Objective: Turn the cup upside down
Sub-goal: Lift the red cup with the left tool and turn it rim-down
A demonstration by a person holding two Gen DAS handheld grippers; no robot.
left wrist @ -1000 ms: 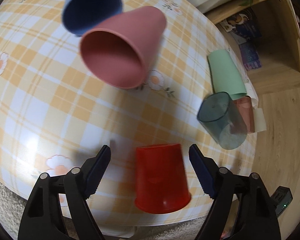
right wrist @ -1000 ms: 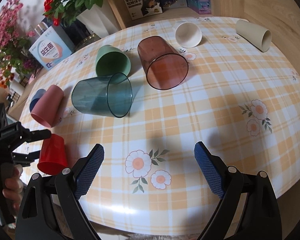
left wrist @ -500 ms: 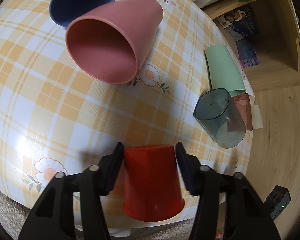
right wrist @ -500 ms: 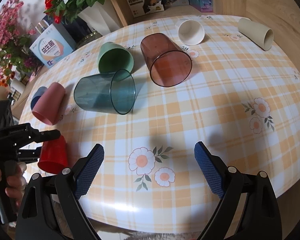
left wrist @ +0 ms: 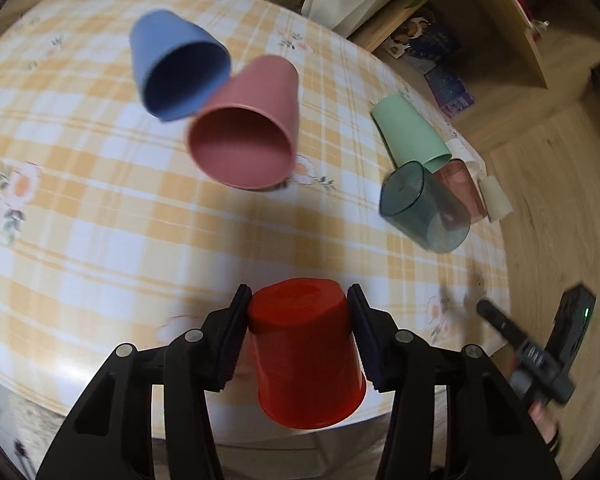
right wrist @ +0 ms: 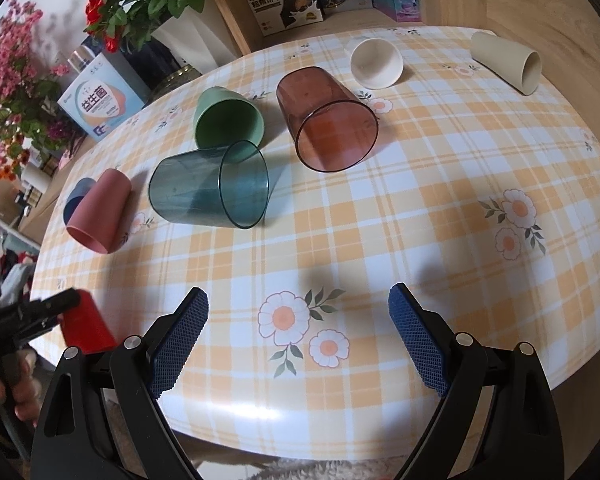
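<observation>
My left gripper [left wrist: 298, 300] is shut on a red cup [left wrist: 306, 350], its pads on the two sides near the closed base. The cup is lifted off the table's near edge, base pointing away, open rim toward the camera. In the right wrist view the red cup [right wrist: 86, 326] shows at the far left, held in the left gripper [right wrist: 70, 304] off the table's edge. My right gripper [right wrist: 298, 308] is open and empty above the flower print near the table's front edge.
On the yellow checked tablecloth [right wrist: 440, 200] lie cups on their sides: blue [left wrist: 176, 76], pink [left wrist: 246, 136], green [right wrist: 228, 122], teal clear [right wrist: 212, 190], brown clear [right wrist: 326, 120], white [right wrist: 376, 63], beige [right wrist: 506, 62]. Flower vases and boxes stand behind the table.
My left gripper closed on the red cup, then lifted it off the table and drew it back toward the edge. The right gripper stayed open and shifted only slightly.
</observation>
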